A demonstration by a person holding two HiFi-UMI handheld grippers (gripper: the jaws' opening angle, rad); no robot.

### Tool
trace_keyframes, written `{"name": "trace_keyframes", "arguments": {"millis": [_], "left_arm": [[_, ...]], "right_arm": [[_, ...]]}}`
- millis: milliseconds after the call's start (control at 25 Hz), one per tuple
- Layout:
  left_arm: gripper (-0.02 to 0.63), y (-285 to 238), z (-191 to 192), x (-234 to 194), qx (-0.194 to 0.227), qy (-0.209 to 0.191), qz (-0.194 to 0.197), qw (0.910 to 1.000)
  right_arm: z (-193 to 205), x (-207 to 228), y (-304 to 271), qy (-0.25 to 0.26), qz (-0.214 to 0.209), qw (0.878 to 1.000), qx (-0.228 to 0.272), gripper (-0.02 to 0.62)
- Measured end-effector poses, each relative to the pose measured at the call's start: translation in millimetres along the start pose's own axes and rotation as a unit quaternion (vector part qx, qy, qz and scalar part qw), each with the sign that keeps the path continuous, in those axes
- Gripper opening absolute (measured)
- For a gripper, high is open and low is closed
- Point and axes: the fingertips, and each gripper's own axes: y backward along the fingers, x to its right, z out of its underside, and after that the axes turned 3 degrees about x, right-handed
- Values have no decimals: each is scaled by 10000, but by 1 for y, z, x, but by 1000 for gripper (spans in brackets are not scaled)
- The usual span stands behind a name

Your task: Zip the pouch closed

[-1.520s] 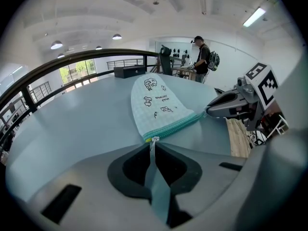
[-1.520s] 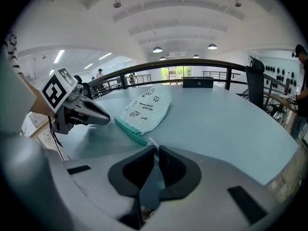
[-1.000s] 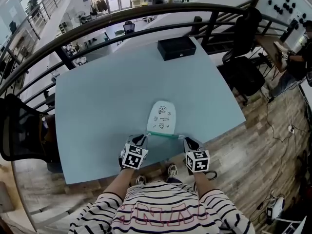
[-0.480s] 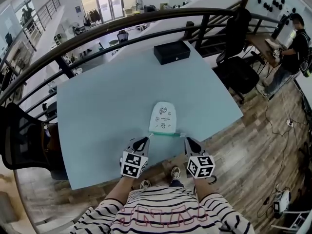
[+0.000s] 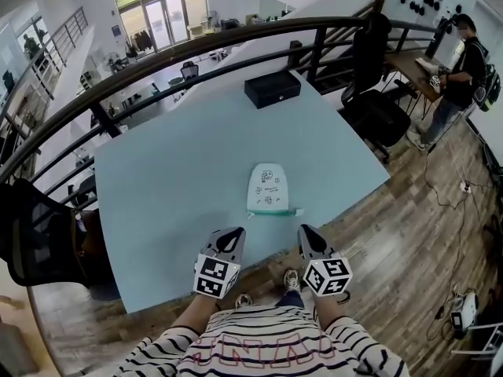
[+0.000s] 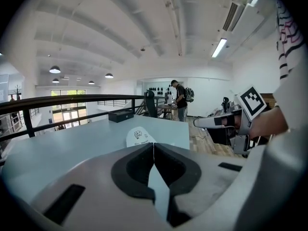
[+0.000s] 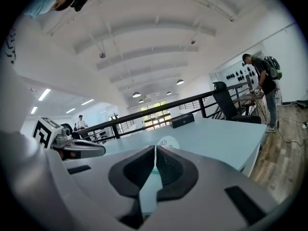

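Note:
A white pouch (image 5: 267, 188) with small drawings and a green zip along its near edge lies flat on the pale blue table (image 5: 173, 171). It shows small ahead of the jaws in the left gripper view as the pouch (image 6: 138, 137) and in the right gripper view as the pouch (image 7: 168, 141). My left gripper (image 5: 233, 233) hangs above the table's near edge, left of the pouch and clear of it, jaws shut and empty. My right gripper (image 5: 305, 232) hangs to the right of it, also shut on nothing. Neither touches the pouch.
A black box (image 5: 272, 88) sits at the table's far edge by a dark railing (image 5: 157, 53). Black chairs (image 5: 376, 108) stand to the right, another chair (image 5: 31, 226) to the left. A person (image 5: 456, 69) stands at a desk far right. Wooden floor lies below the near edge.
Both grippers have left the pouch's zip corners and drawn back toward me and upward. The pouch stays flat on the table.

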Motion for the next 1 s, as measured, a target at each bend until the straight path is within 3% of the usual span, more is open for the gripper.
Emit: {"name": "trace_keyframes", "arguments": {"millis": [1000], "left_arm": [[25, 68, 12, 17, 263, -133, 343, 9990]], "right_arm": [[21, -55, 47, -184, 320, 9993, 113, 28]]}}
